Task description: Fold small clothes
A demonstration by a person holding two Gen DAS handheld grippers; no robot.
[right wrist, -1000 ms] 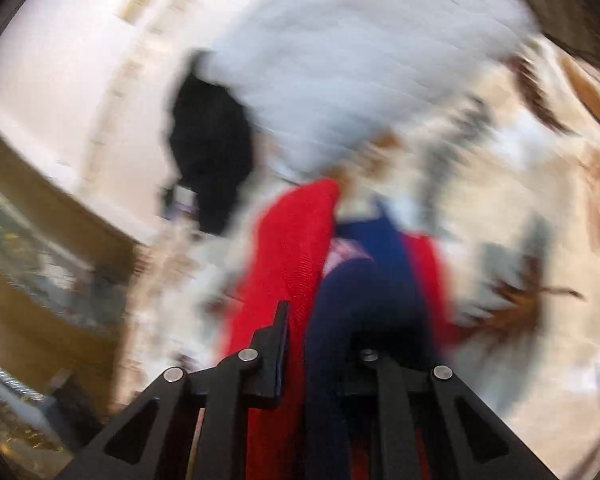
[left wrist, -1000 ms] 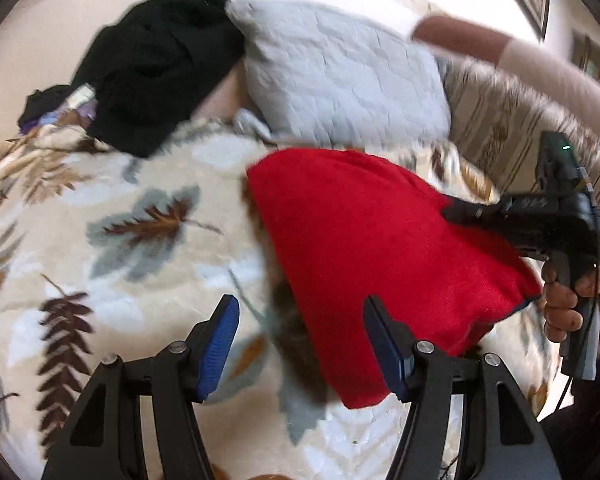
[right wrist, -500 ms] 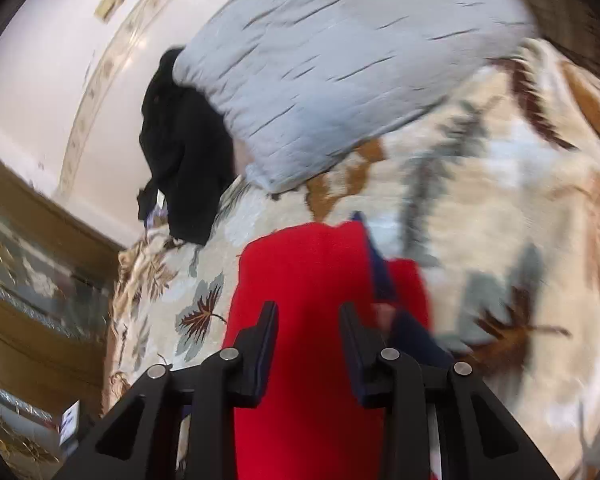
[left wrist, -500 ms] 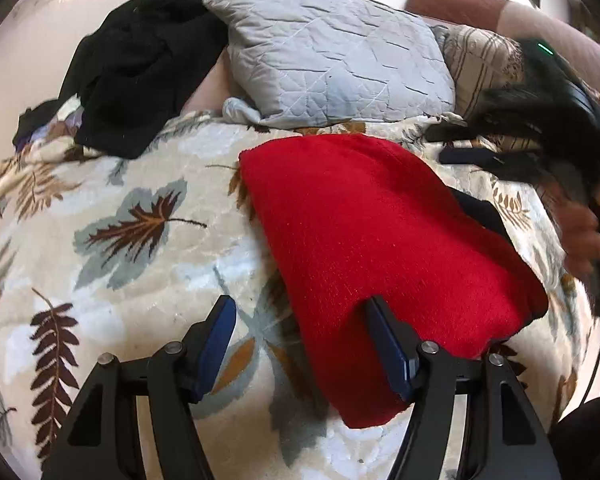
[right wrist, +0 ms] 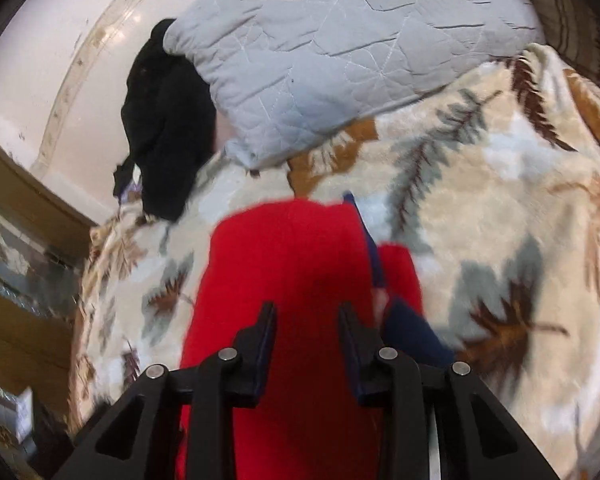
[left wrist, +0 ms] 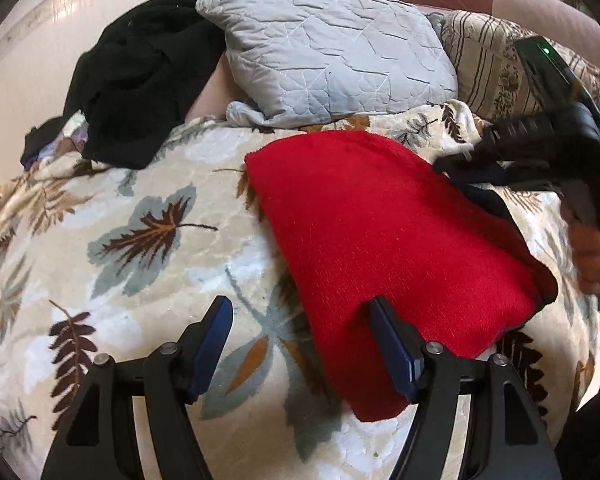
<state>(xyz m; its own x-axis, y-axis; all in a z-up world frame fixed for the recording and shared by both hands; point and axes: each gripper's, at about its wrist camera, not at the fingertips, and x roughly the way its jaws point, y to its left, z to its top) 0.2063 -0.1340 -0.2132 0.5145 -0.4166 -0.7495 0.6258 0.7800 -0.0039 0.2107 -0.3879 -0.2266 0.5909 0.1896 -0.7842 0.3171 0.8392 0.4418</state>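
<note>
The red garment [left wrist: 380, 248] is lying folded on the bed [left wrist: 100, 280], soft, light and limp. Both the left hand-held gripper [left wrist: 300, 340] and right hand-held gripper [right wrist: 306, 344] are hovering spread, holding nothing. Pinching an edge or corner looks best.

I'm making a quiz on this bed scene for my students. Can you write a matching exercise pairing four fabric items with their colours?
Items:
1. folded garment
2. quilted pillow
3. heap of clothes
4. blanket

Colours:
A. black
B. cream with leaf print
C. red
D. light grey

Pairs: 1-C, 2-D, 3-A, 4-B
</note>
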